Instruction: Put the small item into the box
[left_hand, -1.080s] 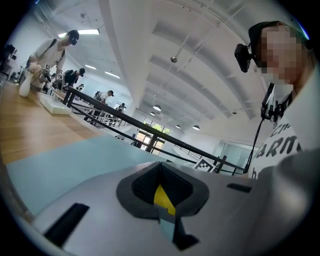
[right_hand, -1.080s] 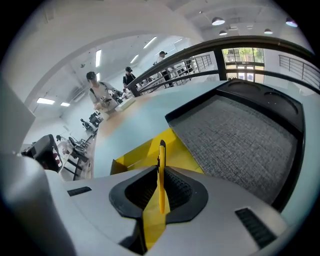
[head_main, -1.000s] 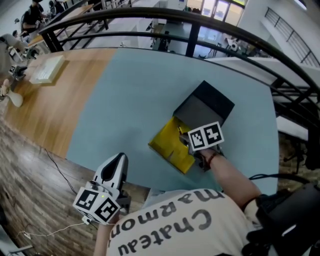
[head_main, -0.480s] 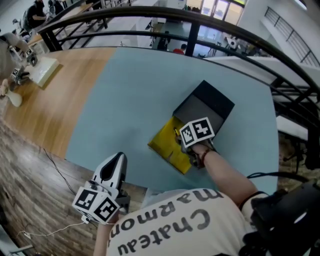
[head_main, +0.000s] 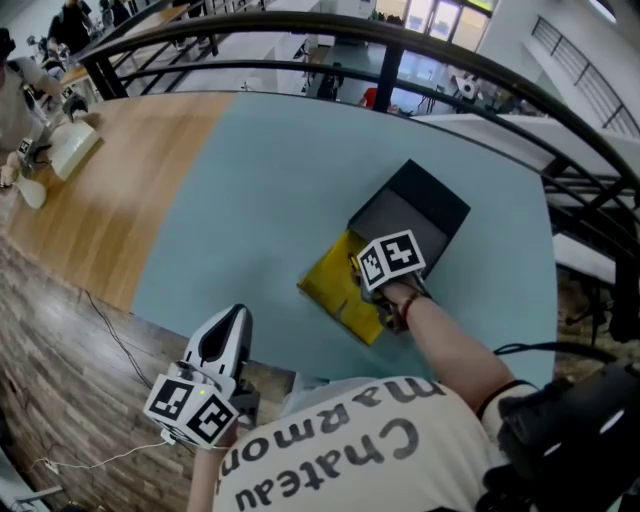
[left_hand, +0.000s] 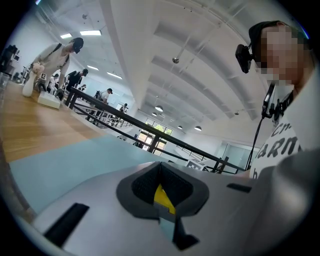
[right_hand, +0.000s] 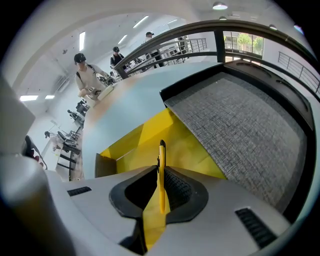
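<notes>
The slim yellow item (right_hand: 161, 167), long axis along the jaws, is pinched by the right gripper (right_hand: 161, 186) over the yellow box (right_hand: 131, 142); the left gripper (left_hand: 160, 186), seemingly closed and empty, is held well away.

The left claw (left_hand: 160, 167) has its jaws pressed together, with a yellow sliver (left_hand: 163, 198) showing through the gap. Ahead and to its left lies the pale blue surface (left_hand: 65, 160), with a black railing (left_hand: 120, 121) beyond.
</notes>
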